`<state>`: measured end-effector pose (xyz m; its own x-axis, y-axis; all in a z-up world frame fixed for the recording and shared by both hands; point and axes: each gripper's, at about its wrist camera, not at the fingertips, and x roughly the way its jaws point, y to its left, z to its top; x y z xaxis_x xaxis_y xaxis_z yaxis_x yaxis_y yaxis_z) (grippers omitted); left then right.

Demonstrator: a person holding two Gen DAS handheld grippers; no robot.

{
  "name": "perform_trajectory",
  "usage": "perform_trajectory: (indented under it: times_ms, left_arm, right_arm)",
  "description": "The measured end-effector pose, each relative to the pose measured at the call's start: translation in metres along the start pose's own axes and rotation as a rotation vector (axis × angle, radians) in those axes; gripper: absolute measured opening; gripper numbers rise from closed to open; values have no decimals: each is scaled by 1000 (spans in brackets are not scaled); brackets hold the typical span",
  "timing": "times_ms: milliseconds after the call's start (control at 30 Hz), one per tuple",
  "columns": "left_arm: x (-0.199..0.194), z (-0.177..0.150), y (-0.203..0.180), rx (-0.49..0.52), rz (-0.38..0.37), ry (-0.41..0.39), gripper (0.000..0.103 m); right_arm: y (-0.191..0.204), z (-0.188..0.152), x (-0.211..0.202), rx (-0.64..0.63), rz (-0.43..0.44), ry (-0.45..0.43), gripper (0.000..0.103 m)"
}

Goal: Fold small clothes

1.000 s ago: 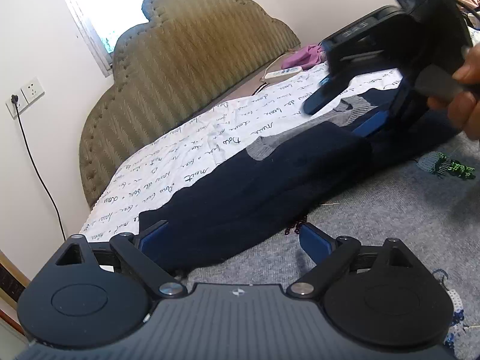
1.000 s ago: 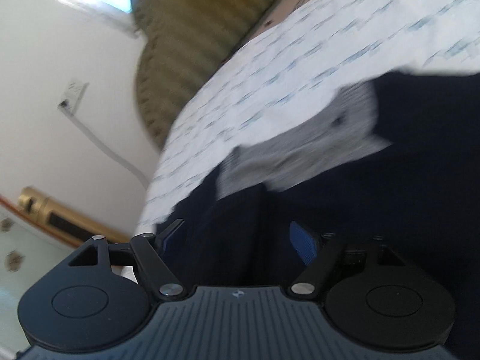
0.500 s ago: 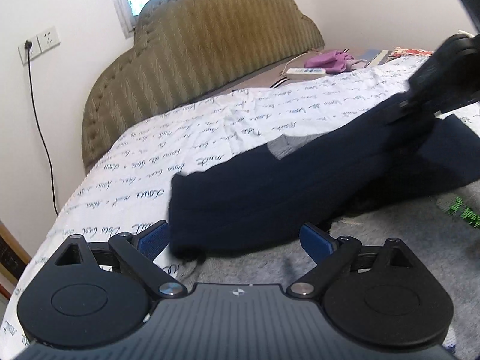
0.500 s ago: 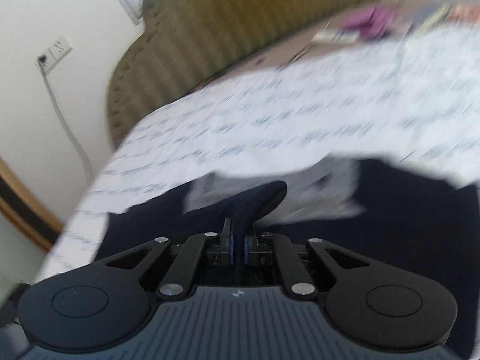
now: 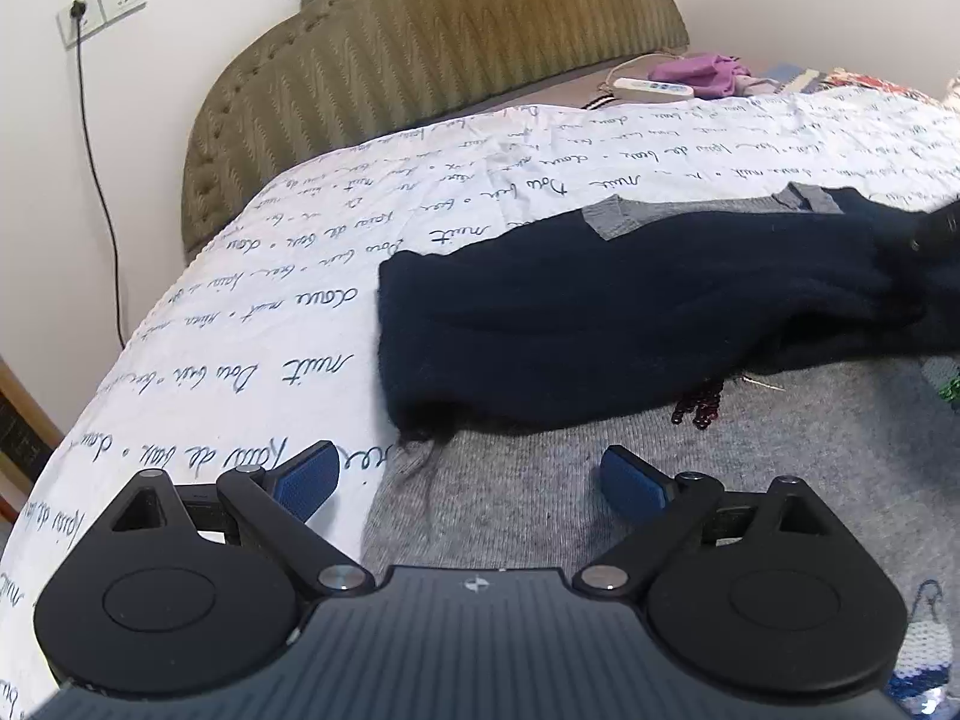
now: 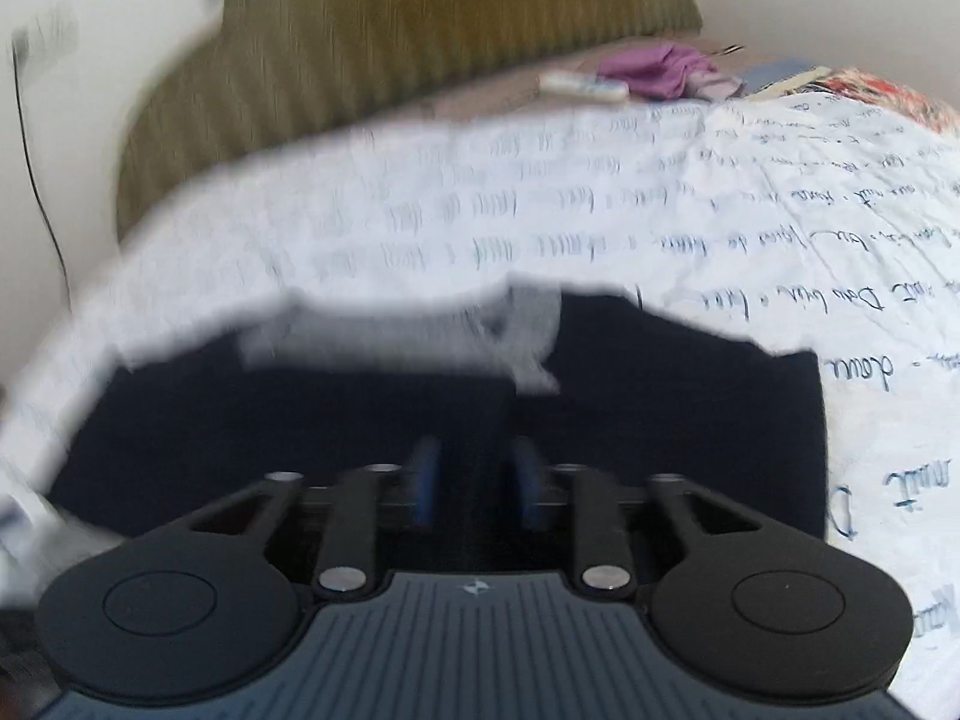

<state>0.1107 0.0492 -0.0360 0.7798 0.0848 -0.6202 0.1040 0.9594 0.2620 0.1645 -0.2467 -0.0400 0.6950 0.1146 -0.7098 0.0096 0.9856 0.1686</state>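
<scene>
Left wrist view shows the left gripper (image 5: 468, 483) with jaws spread wide and empty, hovering over a grey knit garment (image 5: 750, 480), probably ready to pinch it. Just beyond lies the navy sweater (image 5: 600, 312) on the script-printed bedsheet (image 5: 270, 324). The right gripper (image 6: 474, 483) has its jaws partly parted over navy cloth; the blur hides any grip.
</scene>
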Motion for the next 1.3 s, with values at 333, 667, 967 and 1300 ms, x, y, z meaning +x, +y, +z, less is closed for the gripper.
perform_trajectory:
  times_ms: [333, 667, 967, 1300]
  left_arm:
    - [-43, -12, -9, -49, -59, 2, 96]
    - [-66, -40, -18, -77, -74, 46, 96]
    - [-80, -63, -20, -91, -78, 76, 96]
    - [-108, -92, -26, -78, -132, 58, 96]
  right_arm:
    - [12, -42, -34, -39, -136, -29, 87]
    - [13, -95, -89, 26, -46, -40, 93]
    - [16, -135, -105, 31, -14, 1, 93]
    - [10, -164, -132, -83, -60, -52, 93]
